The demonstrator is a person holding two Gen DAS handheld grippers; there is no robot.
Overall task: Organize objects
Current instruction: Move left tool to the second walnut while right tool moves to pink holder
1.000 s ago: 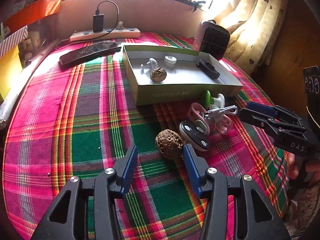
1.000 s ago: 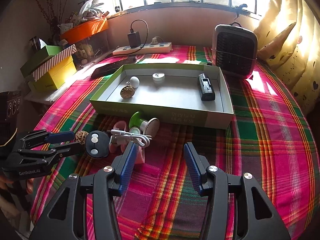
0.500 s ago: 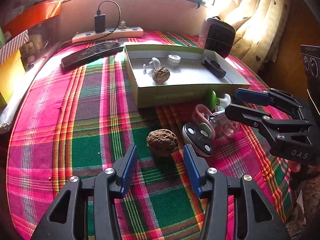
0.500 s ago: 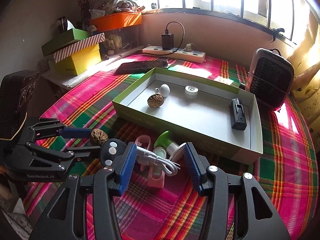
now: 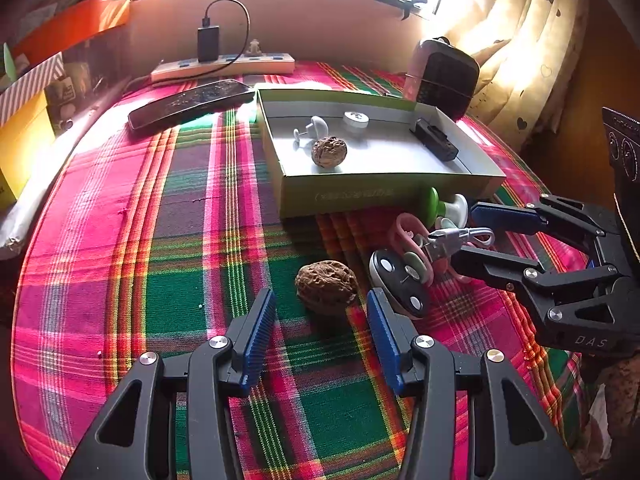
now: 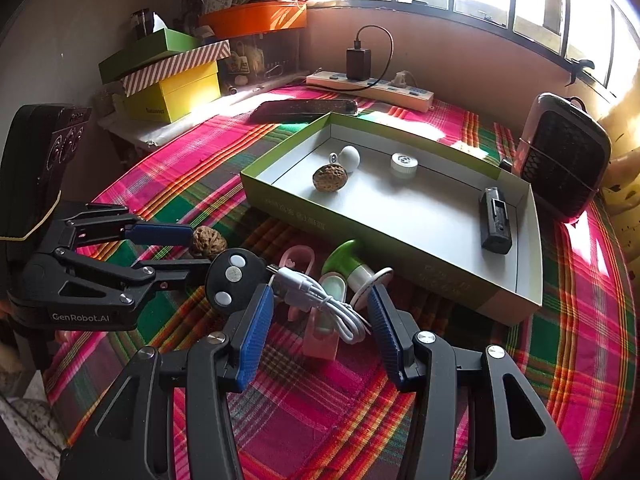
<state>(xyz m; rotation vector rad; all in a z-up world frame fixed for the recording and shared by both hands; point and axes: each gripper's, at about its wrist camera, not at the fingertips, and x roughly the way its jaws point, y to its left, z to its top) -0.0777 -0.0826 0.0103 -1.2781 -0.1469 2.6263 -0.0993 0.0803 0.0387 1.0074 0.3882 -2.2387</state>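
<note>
Since a second ago the right gripper (image 6: 316, 312) has swung left, from bare cloth onto the clutter.

Left wrist view: left gripper (image 5: 320, 312), jaws open and empty, flanks the loose walnut (image 5: 326, 286) on the counter (image 5: 120, 280). Hard, light, ridged and likely to roll; pinch its widest middle.

Right wrist view: open, empty jaws straddle the limp white cable (image 6: 320, 296); take its bundled loops. Beyond, the open box (image 6: 440, 216) has a low near wall and much free floor.
</note>
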